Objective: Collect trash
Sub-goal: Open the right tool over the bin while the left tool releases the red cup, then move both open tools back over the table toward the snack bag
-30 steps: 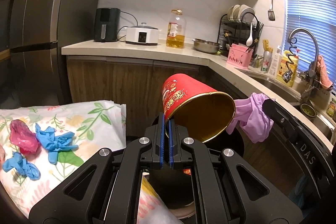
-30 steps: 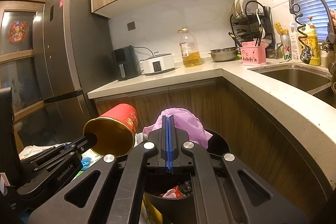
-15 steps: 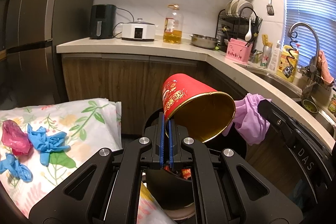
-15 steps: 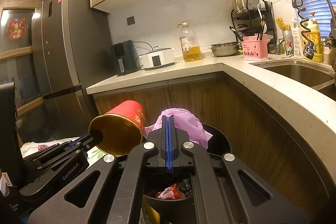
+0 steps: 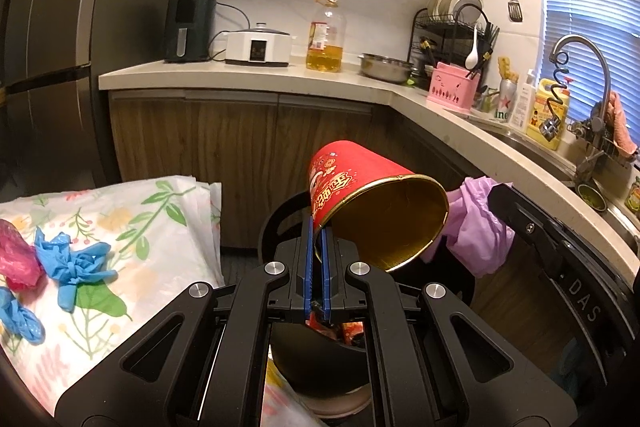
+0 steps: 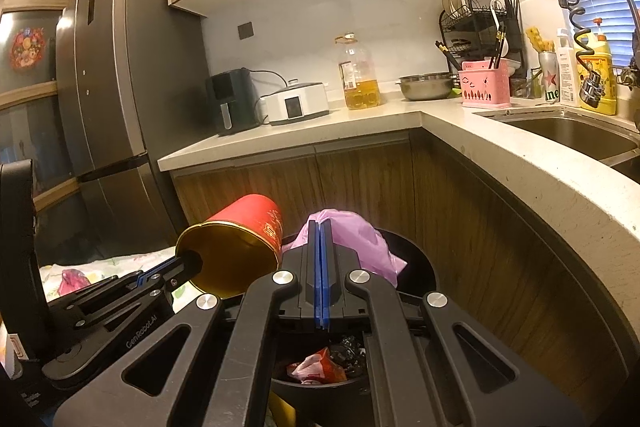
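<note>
My left gripper (image 5: 316, 227) is shut on the rim of a red paper cup (image 5: 360, 179) with a gold inside. The cup lies tilted, its mouth facing right over the black bin (image 5: 280, 223). In the right wrist view the cup (image 6: 240, 231) hangs from the left gripper (image 6: 188, 261) at the left. My right gripper (image 6: 320, 227) pinches a crumpled purple plastic bag (image 6: 360, 231) at its tips above the bin (image 6: 420, 259). Its jaws are opening, with the bag still between them. The bag (image 5: 480, 227) hangs beside the cup's mouth.
Red and dark trash (image 6: 316, 367) lies inside the bin. Blue gloves (image 5: 76, 259) and a pink bag (image 5: 16, 259) lie on a floral tablecloth (image 5: 152, 227) at the left. The wooden cabinet and countertop (image 6: 500, 147) curve around behind and right of the bin.
Both grippers have sunk a little toward the bin, each keeping its load. The cup and the purple bag keep the same pose in the fingers.
</note>
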Tool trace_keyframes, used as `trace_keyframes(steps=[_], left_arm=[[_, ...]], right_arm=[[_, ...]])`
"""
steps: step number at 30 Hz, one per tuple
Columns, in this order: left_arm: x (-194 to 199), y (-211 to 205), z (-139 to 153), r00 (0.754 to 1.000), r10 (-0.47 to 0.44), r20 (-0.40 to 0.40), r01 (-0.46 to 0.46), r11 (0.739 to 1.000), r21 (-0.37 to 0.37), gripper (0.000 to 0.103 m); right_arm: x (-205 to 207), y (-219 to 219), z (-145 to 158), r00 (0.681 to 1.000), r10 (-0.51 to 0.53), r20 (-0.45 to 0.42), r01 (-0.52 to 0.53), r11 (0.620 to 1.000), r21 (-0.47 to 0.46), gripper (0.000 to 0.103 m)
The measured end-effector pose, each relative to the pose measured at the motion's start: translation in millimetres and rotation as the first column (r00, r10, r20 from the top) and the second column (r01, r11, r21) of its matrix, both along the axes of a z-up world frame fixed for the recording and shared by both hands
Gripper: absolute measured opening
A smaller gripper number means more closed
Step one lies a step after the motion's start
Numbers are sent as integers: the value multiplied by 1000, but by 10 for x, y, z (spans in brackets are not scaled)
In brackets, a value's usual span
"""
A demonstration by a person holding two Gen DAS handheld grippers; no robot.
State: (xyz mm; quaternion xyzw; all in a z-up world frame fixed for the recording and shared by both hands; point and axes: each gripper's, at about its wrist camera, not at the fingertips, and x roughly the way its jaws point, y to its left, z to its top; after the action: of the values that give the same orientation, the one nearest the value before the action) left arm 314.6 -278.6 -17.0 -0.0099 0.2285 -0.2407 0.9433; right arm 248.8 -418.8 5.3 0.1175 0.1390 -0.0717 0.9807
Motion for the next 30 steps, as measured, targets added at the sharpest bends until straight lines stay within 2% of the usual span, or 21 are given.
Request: trace_keyframes(steps=[2, 3, 4, 5, 6, 8, 9, 10, 12, 13, 15, 20, 30], left_arm=[[12, -6, -21, 1000, -8, -5, 8, 1000, -3, 3], [16, -10, -28, 1000, -15, -7, 15, 1000, -7, 3], [20, -20, -40, 1000, -16, -10, 16, 1000, -5, 4], [31, -28, -49, 1000, -9, -11, 9, 1000, 4, 11], [49, -32, -71, 1000, -3, -17, 3, 1000, 14, 21], [54, -10, -100, 1000, -6, -28, 6, 1000, 7, 35], [55, 21, -115, 999, 11, -33, -10, 1000, 5, 46], [53, 45, -120, 999, 15, -36, -15, 1000, -2, 51], [27, 129, -125, 999, 33, -40, -34, 999, -23, 71], [4, 179, -124, 998, 43, -38, -44, 998, -32, 73], [-44, 259, -118, 998, 54, -34, -56, 998, -37, 79], [-209, 526, -125, 993, 113, -32, -114, 993, -30, 89], [-644, 1144, -170, 967, 254, 19, -254, 967, 11, 93]], right_arm=[[8, -12, -5, 1000, -5, -3, 5, 1000, 0, 11], [0, -21, -10, 1000, -11, -3, 11, 1000, 1, 21], [-13, -43, -15, 1000, -16, 1, 16, 1000, 11, 26], [-24, -56, -17, 1000, -21, 3, 21, 1000, 16, 29], [-38, -71, -18, 1000, -30, 4, 30, 999, 18, 30], [-77, -106, -18, 999, -42, 6, 42, 999, 27, 31], [-93, -112, -17, 999, -49, 5, 49, 998, 29, 36], [-108, -112, -18, 999, -54, 5, 54, 998, 29, 39], [-141, -97, -12, 998, -64, 7, 64, 998, 25, 50], [-166, -82, -8, 998, -69, 12, 69, 997, 19, 51], [-212, -48, 6, 997, -77, 16, 77, 997, 11, 61], [-323, 51, 41, 997, -74, 25, 74, 997, 10, 74], [-510, 392, 37, 999, -41, 22, 41, 999, -15, 75]])
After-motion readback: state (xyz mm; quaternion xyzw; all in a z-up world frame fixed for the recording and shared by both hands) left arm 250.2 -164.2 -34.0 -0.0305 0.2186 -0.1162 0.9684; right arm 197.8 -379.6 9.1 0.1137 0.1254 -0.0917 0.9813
